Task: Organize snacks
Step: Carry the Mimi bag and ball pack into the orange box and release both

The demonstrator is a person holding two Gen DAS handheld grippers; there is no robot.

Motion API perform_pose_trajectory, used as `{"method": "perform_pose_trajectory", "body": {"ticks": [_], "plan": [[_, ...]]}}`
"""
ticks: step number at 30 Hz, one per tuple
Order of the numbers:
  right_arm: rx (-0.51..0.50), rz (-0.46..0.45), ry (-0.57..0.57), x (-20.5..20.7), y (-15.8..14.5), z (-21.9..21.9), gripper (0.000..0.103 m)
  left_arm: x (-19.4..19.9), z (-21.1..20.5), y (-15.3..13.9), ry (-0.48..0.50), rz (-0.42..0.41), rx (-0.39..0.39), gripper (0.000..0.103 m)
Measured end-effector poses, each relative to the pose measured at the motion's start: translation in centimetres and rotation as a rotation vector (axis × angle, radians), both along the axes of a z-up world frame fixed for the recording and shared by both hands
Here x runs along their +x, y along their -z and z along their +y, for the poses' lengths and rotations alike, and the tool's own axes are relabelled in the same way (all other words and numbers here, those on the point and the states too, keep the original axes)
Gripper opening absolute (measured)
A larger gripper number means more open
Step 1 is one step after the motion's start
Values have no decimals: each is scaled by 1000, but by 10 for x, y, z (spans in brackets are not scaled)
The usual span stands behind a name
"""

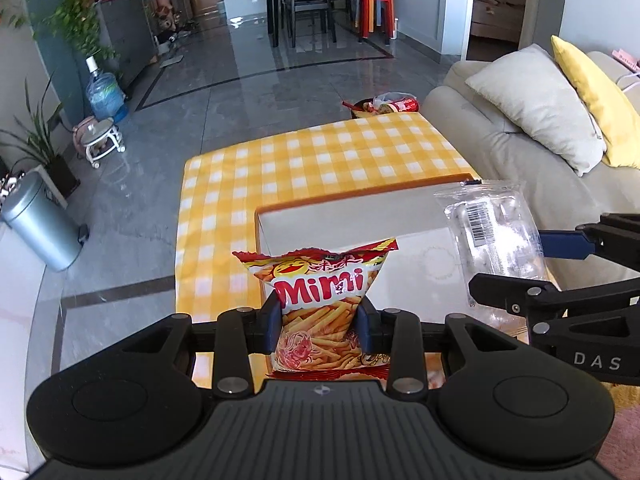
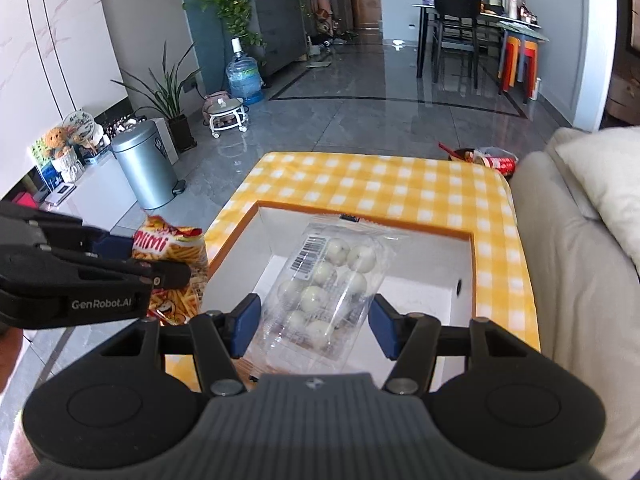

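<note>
The lower part of the Mimi snack bag [image 1: 320, 304] is hidden behind the left gripper [image 1: 320, 320] body in the left wrist view, and in the right wrist view only a slice of it is seen past the black arm marked "GenRobot.AI". "Mimi" is read in red on the bag, above printed fries; the smaller characters over it cannot be made out. The bag is pinched upright between the blue pads [image 1: 270, 318], at the near left corner of the white box [image 1: 344, 212], which is sunk into the yellow checked table [image 1: 312, 152]. The clear packet of white balls [image 2: 328, 288] is seen between the blue pads of the right gripper [image 2: 316, 328], above the box interior; a barcode is printed on it, digits illegible. The pads appear to press its edges, though contact on the right side is hard to confirm. "DAS" is read on the right gripper's body in the left view. Red wrappers [image 1: 390, 105] are glimpsed beyond the table's far edge, their print blurred.
</note>
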State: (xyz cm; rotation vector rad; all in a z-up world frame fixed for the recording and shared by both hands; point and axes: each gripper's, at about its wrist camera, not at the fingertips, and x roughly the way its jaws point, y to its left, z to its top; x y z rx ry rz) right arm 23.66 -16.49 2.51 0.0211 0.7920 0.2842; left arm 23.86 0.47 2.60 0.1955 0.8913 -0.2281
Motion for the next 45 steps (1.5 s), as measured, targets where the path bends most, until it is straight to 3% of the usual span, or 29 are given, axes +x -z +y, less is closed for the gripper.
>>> {"method": "perform_pose_trajectory", "body": {"ticks": [5, 12, 13, 15, 17, 20, 21, 30, 35, 39, 45], "plan": [[-30, 9, -7, 32, 12, 3, 57, 27, -4, 13, 10, 21, 45, 40], [-57, 65, -60, 69, 45, 15, 55, 54, -10, 49, 78, 127, 106, 40], [-60, 82, -68, 74, 51, 18, 30, 57, -11, 54, 88, 141, 114, 40], [-61, 145, -91, 87, 64, 20, 16, 62, -13, 63, 113, 168, 130, 40], [-44, 220, -106, 100, 78, 21, 14, 67, -17, 70, 124, 190, 147, 40], [-59, 257, -127, 110, 97, 26, 10, 75, -22, 84, 141, 223, 173, 40], [-53, 275, -137, 111, 102, 28, 0, 76, -24, 88, 149, 229, 184, 40], [-30, 410, -121, 123, 140, 26, 0, 89, -34, 112, 178, 327, 240, 40], [-9, 475, -70, 129, 149, 11, 7, 97, -39, 123, 175, 394, 267, 41], [13, 504, -46, 135, 149, 1, 35, 102, -42, 130, 164, 428, 281, 43], [15, 585, -76, 142, 161, 9, 37, 101, -46, 137, 167, 431, 362, 55]]}}
